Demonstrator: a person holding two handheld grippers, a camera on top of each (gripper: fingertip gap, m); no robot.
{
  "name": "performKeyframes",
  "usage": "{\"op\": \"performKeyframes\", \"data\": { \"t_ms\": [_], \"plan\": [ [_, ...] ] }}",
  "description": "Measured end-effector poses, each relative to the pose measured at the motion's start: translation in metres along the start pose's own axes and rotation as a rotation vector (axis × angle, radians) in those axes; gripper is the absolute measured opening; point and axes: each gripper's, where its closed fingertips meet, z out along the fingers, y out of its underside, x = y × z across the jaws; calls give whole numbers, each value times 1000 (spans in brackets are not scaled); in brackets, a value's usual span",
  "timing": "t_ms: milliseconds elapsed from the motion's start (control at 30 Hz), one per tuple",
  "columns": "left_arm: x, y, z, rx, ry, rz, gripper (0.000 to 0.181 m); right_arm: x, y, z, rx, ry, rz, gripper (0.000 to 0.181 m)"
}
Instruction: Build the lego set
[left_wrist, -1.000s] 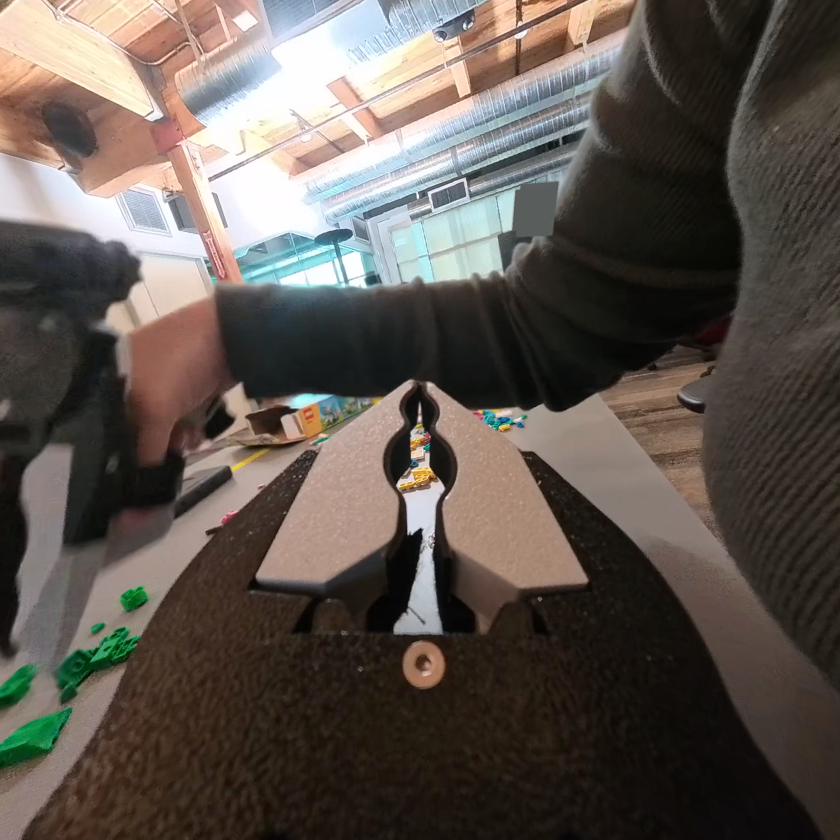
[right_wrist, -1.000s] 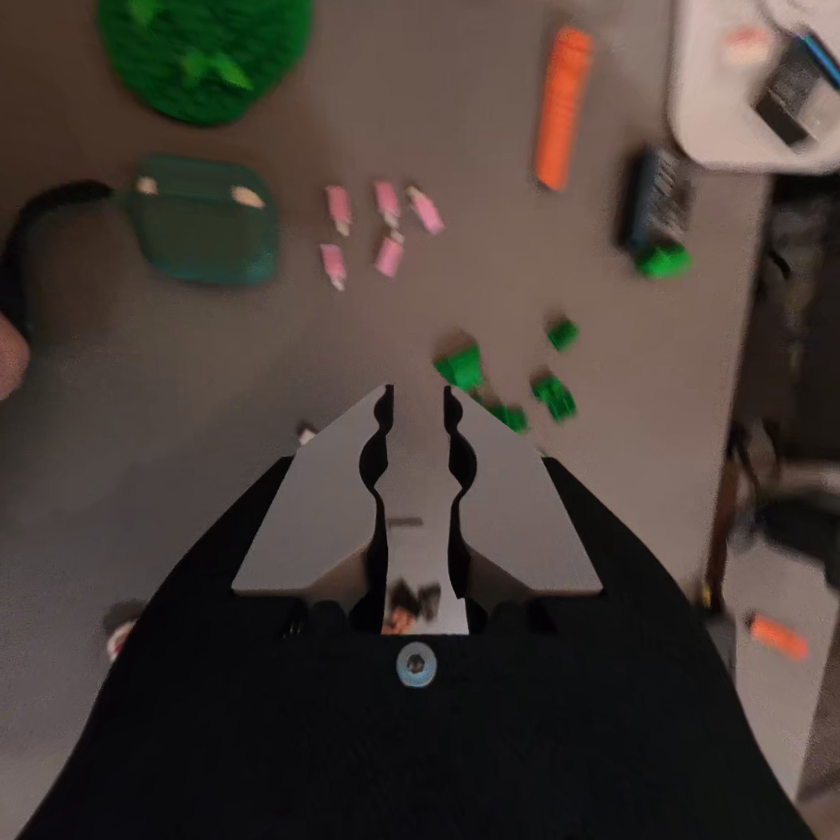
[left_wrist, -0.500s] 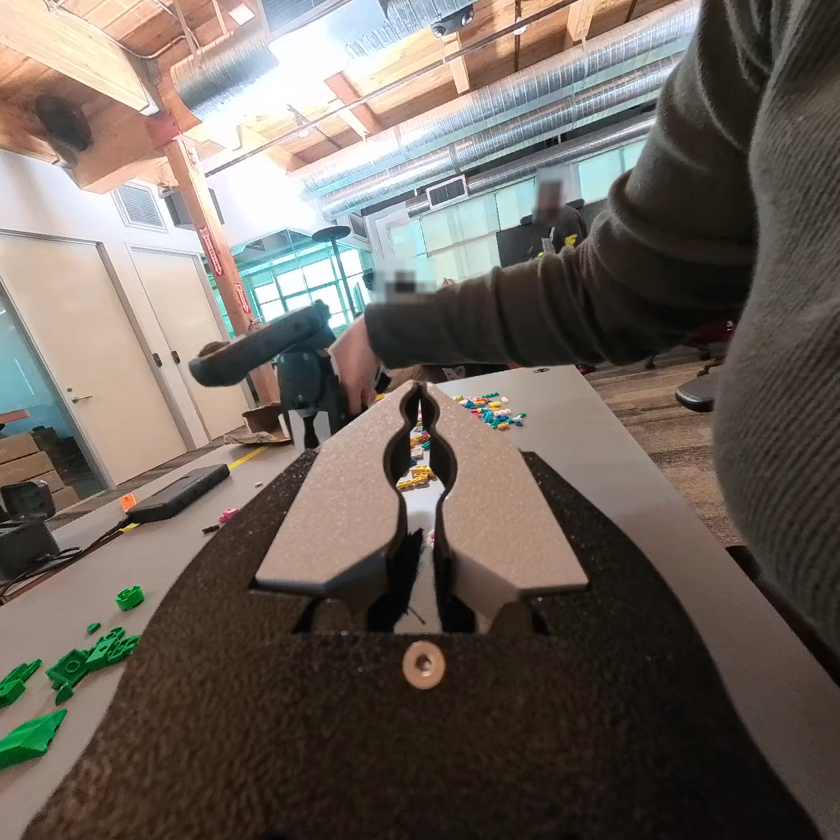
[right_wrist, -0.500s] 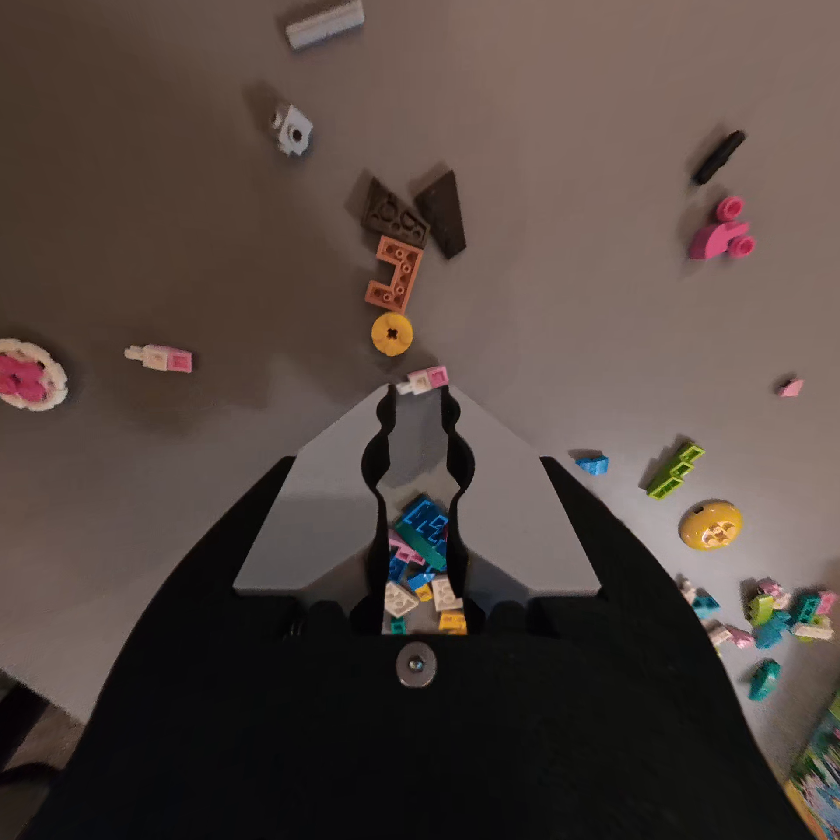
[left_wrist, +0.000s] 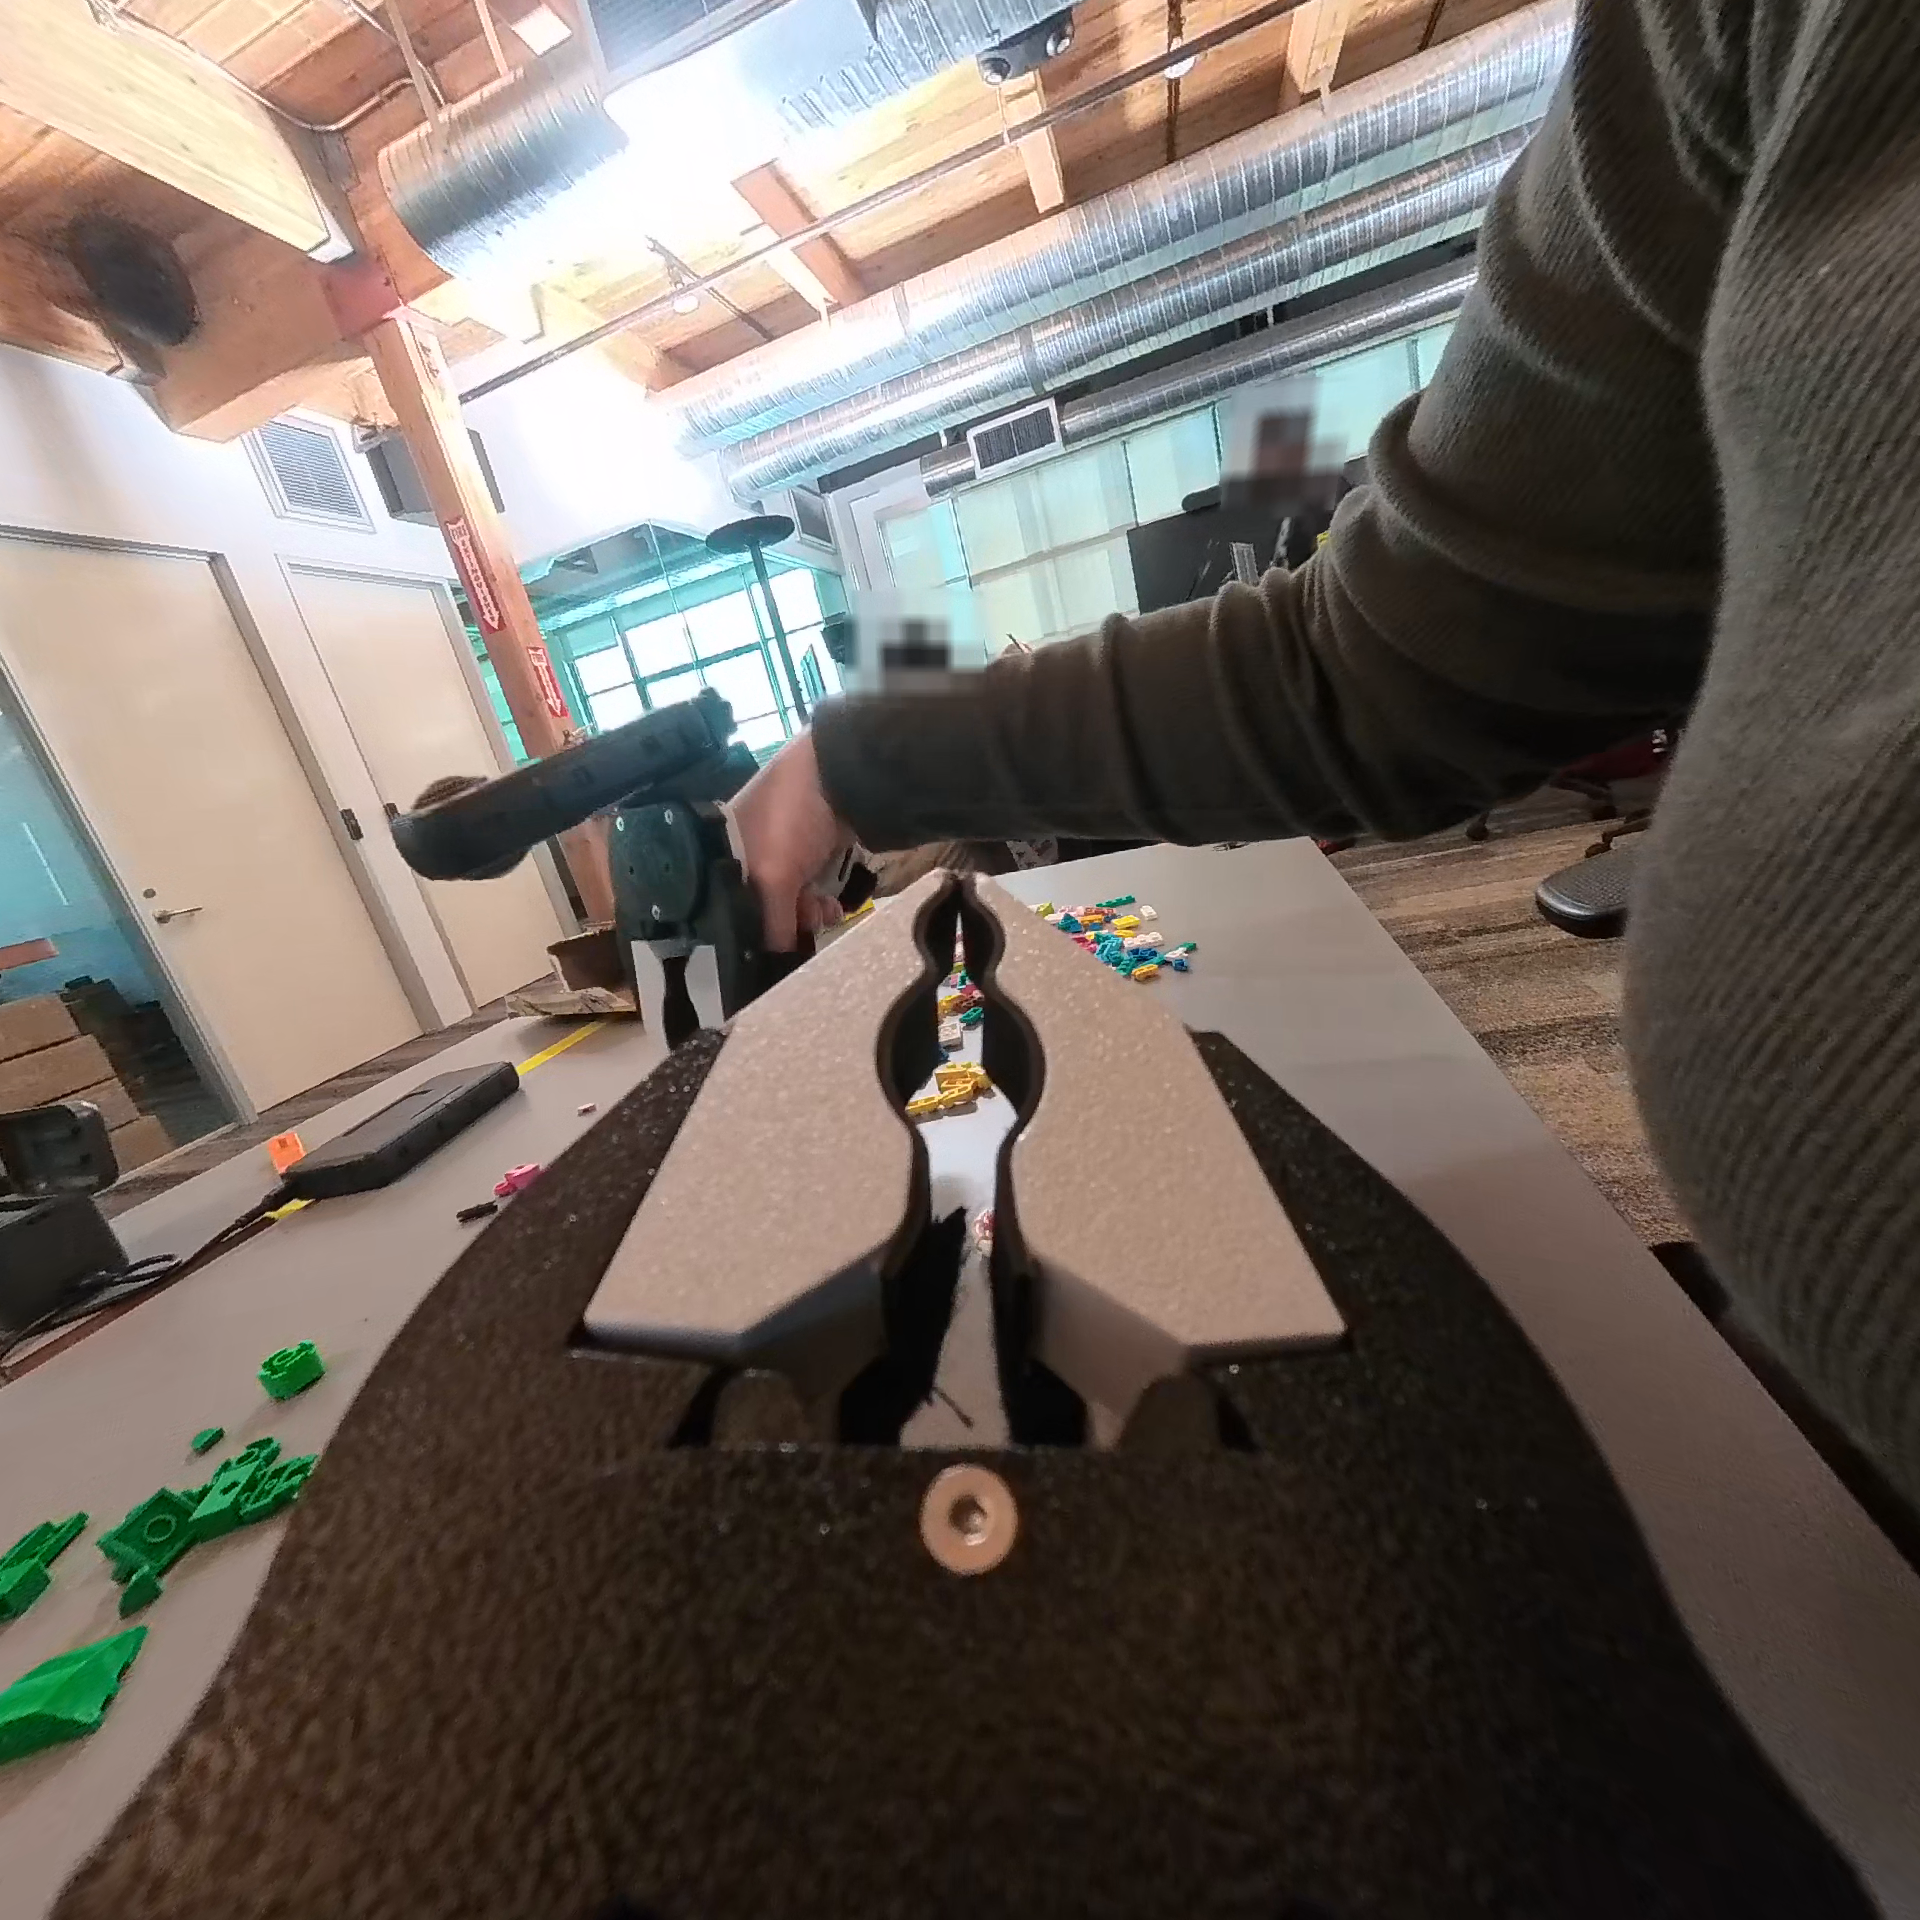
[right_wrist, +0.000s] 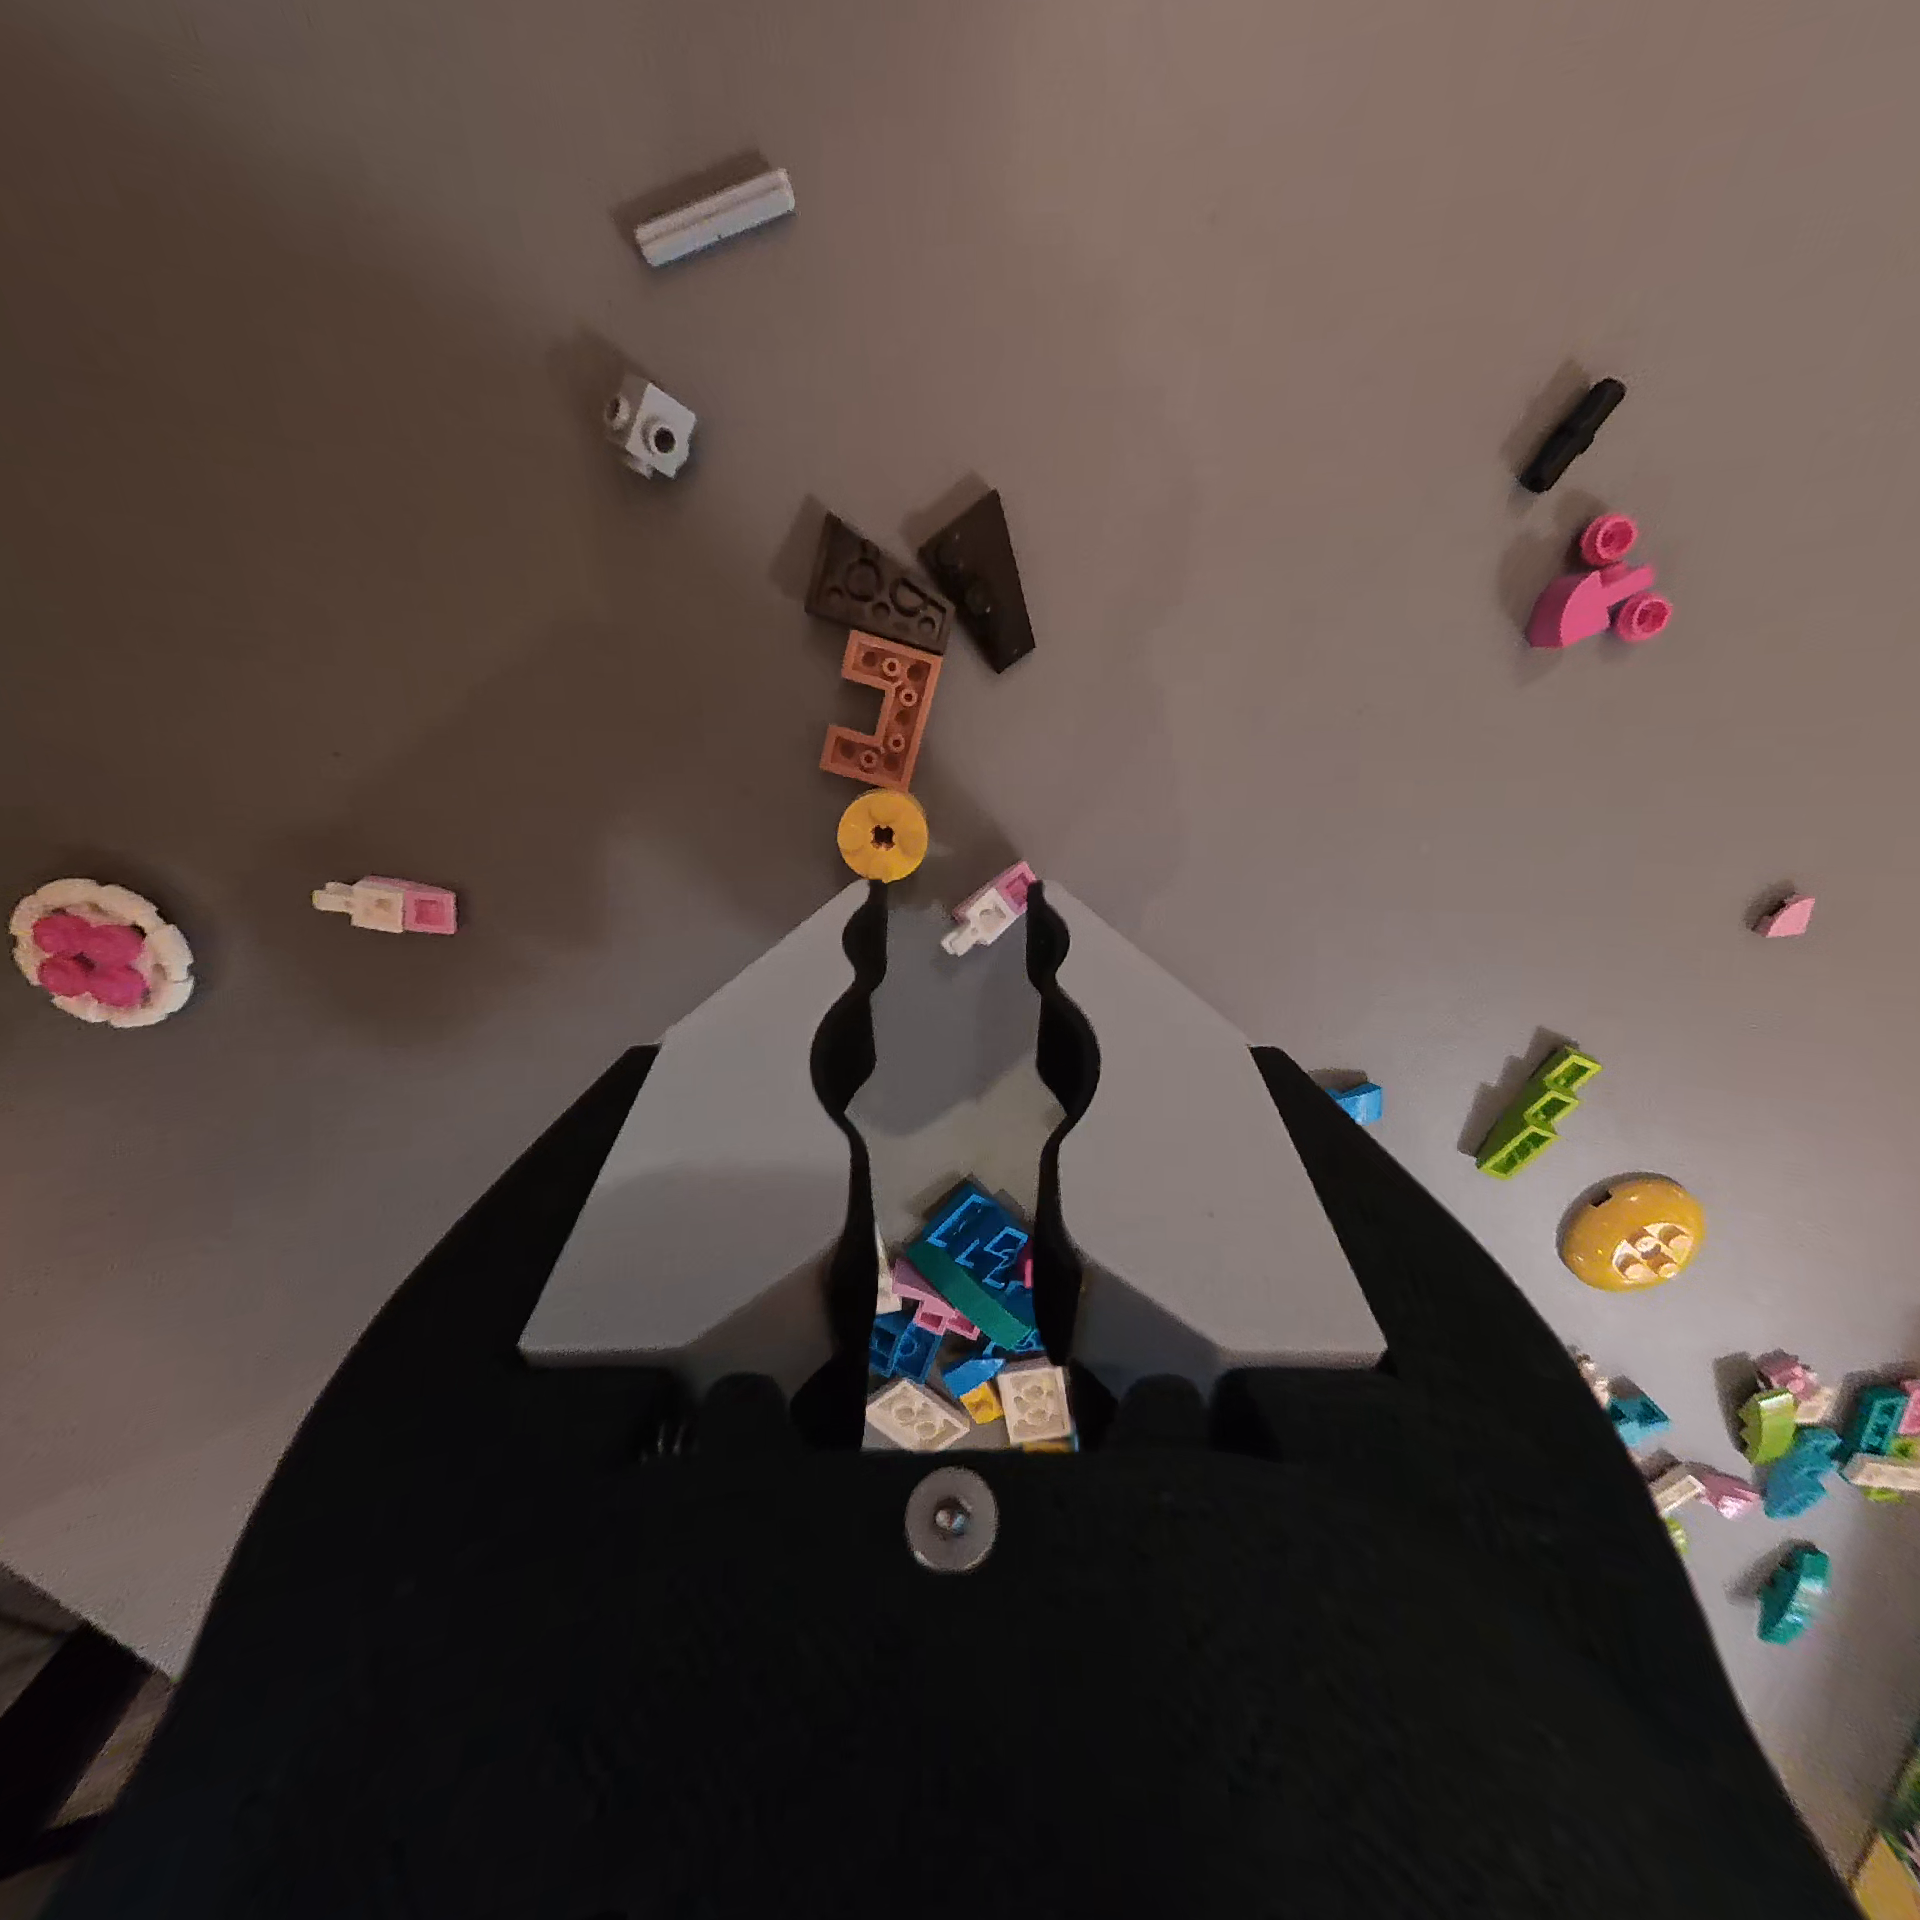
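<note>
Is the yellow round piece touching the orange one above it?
Apart. The right wrist view shows grey table between the yellow round piece and the orange piece.

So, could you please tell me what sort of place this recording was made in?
Probably a converted loft-style office: exposed timber ceiling beams and silver ventilation ducts overhead, glass partition walls behind, and a grey work table strewn with loose lego pieces.

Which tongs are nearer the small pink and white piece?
Right. The right tongs hover open directly over the pink and white piece. The left tongs, shut and empty, sit back near the green pieces.
</note>
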Motion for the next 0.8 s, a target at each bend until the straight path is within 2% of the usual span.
{"op": "performKeyframes", "data": {
  "t_ms": [33, 200, 400, 467, 567, 667, 800],
  "plan": [
    [0, 0, 0, 0, 1, 0, 0, 0, 0, 0, 4, 5, 1, 26],
    [0, 0, 0, 0, 1, -1, 0, 3, 0, 1, 18, 49, -45, 14],
    [0, 0, 0, -2, 2, -1, 0, 5, 2, -4, 32, 101, -102, 10],
    [0, 1, 0, -3, 1, 0, 0, 8, -10, -12, 83, 129, -113, 10],
    [0, 1, 1, -4, 3, 1, 0, -4, -62, -25, 260, 128, -166, 10],
    [0, 0, 1, -1, 3, 0, 0, -49, -134, -24, 449, 11, -278, 9],
    [0, 0, -1, 2, -1, -2, 0, -101, -195, 3, 475, -89, -463, 10]
  ]
}}
